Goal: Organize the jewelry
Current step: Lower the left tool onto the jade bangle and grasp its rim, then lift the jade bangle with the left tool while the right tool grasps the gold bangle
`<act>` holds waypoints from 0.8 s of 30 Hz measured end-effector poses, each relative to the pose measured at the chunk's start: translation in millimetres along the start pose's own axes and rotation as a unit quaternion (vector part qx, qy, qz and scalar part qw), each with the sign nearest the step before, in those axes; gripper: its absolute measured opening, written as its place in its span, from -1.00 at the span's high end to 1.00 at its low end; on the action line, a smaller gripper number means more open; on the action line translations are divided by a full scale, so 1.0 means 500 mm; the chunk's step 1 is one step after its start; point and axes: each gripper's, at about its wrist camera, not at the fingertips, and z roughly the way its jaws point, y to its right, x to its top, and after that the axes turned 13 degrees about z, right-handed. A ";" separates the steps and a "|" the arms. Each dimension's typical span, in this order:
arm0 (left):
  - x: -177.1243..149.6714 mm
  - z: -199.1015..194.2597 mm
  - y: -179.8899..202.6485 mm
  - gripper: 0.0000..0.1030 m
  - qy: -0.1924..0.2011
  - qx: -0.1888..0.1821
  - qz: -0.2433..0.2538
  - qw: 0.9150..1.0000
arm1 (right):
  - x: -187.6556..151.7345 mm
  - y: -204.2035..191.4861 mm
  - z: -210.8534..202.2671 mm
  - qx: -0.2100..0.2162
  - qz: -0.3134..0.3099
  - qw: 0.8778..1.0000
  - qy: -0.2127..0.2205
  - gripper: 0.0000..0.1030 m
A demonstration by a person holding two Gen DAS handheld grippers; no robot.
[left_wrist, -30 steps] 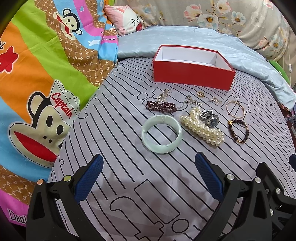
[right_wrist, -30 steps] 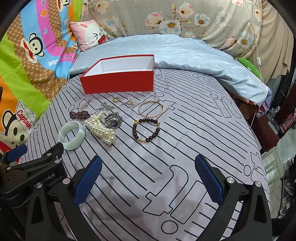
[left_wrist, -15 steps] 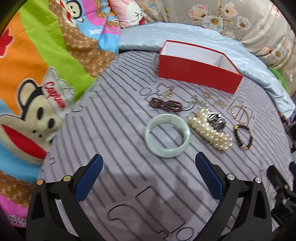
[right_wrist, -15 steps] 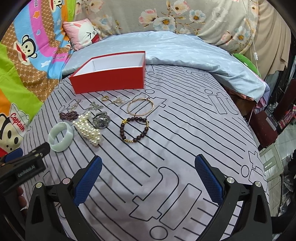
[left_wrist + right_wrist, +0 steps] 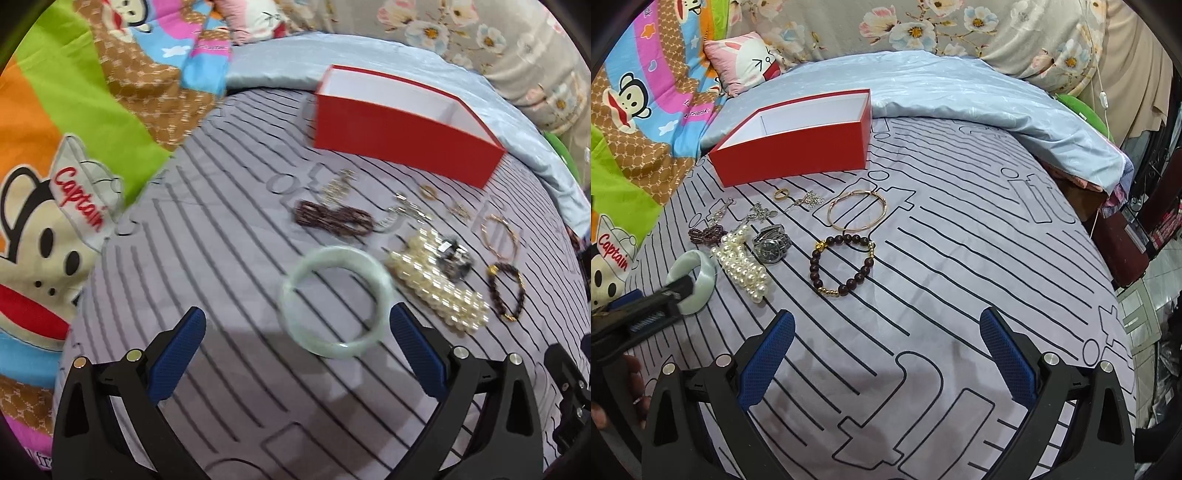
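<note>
2 grippers are over the bed (image 5: 960,236), both with jaws wide apart and holding nothing. No piece of jewelry is in the red box (image 5: 402,144) yet, so the task is judged to be at its first pick.

Left gripper (image 5: 295,350): the pale green bangle (image 5: 334,301) lies flat just ahead of the jaws, its near rim between the 2 fingertips and close to the right one. Beyond it, further ahead and to the right of the jaws, lie the pearls (image 5: 436,284) with the watch (image 5: 454,258) against them, then a dark bead bracelet (image 5: 506,291). The box stands well ahead, open side up. This view is blurred, so finer pieces are hard to tell.

Right gripper (image 5: 886,350): the bead bracelet (image 5: 842,264) and gold bangle (image 5: 857,210) lie ahead of its jaws, nearer the left finger.

Next move, as judged: bring the left jaws down so 1 finger goes inside the ring and 1 outside, then close on its wall. A smooth hard ring may slip.
</note>
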 end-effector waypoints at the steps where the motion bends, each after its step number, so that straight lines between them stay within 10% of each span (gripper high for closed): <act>1: 0.003 0.003 -0.010 -0.89 0.000 0.005 -0.005 1.000 | -0.001 -0.002 0.001 0.000 -0.001 1.000 -0.001 -0.90; 12: 0.016 0.071 -0.021 -0.42 -0.022 0.003 0.008 1.000 | 0.006 -0.027 0.025 0.001 -0.011 1.000 -0.009 -0.90; 19: 0.033 0.069 0.002 0.56 -0.004 -0.018 0.030 0.999 | 0.012 -0.038 0.044 0.000 -0.015 1.000 -0.016 -0.90; 24: 0.034 0.064 -0.005 0.77 -0.008 -0.049 0.020 0.999 | 0.028 -0.041 0.050 0.000 -0.016 1.000 -0.009 -0.90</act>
